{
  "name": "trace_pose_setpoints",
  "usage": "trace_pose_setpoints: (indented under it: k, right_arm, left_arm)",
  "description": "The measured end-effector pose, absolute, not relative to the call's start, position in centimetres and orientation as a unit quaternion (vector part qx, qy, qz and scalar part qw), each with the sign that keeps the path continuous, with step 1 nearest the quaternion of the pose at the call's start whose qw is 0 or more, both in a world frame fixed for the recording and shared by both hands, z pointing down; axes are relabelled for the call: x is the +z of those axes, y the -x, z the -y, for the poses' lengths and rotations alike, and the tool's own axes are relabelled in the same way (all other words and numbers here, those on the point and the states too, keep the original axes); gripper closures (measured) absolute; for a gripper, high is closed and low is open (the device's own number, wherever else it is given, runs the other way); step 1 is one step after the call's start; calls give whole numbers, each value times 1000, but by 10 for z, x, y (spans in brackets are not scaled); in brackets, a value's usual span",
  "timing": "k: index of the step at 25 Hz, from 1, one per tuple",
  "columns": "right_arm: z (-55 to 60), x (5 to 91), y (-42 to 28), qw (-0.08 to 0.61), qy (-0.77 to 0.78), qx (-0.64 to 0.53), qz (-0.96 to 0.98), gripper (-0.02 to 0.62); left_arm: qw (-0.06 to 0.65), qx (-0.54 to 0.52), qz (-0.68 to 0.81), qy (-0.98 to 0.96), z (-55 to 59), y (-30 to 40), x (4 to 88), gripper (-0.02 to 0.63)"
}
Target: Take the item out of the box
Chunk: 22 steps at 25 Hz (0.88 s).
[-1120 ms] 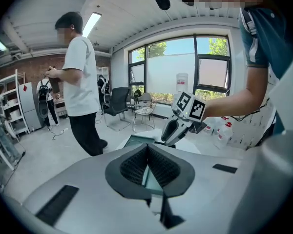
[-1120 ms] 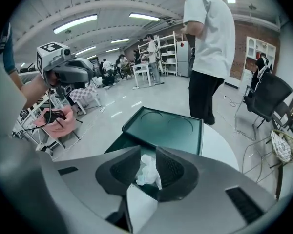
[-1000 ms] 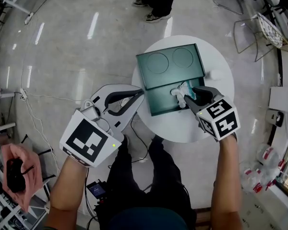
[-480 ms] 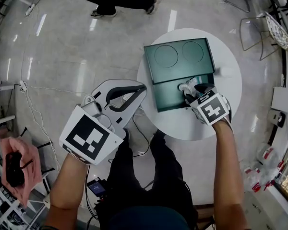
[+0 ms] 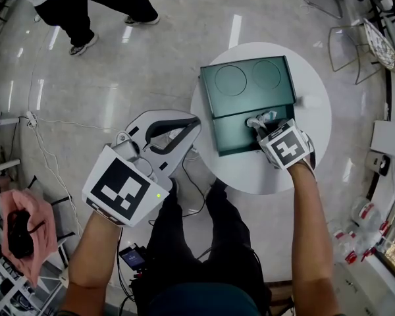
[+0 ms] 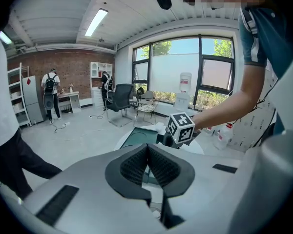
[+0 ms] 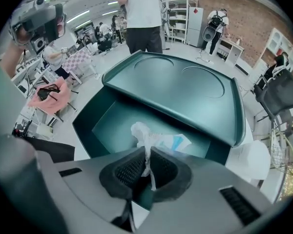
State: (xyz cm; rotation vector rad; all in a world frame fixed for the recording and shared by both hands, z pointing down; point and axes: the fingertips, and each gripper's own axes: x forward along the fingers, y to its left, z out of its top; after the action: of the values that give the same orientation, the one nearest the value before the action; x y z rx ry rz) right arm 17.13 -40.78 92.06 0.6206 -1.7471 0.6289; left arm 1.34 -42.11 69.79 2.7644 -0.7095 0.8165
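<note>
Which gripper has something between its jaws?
The right gripper: its jaws have just closed on the white wrapped item inside the green box. The left gripper is shut on nothing.

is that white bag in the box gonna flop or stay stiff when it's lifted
Probably floppy: the bag looks like crumpled thin film, and the strip that the right gripper has just closed on is twisted thin. Likely light, so it may dangle and sway.
</note>
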Motion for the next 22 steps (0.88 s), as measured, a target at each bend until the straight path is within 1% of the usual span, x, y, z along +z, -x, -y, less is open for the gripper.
trace_pose_setpoints:
  k: [4, 10, 22]
  right_arm:
    - [408, 903, -167, 545, -279, 262, 746, 545]
    - [414, 851, -167, 522, -303, 260, 754, 546]
    - [396, 694, -164, 456, -369, 236, 774, 546]
  left_arm:
    - [80, 272, 236, -929, 417, -8, 684, 588]
    - [69, 270, 235, -931, 417, -8, 643, 587]
    - [16, 258, 234, -937, 388, 0, 512, 588]
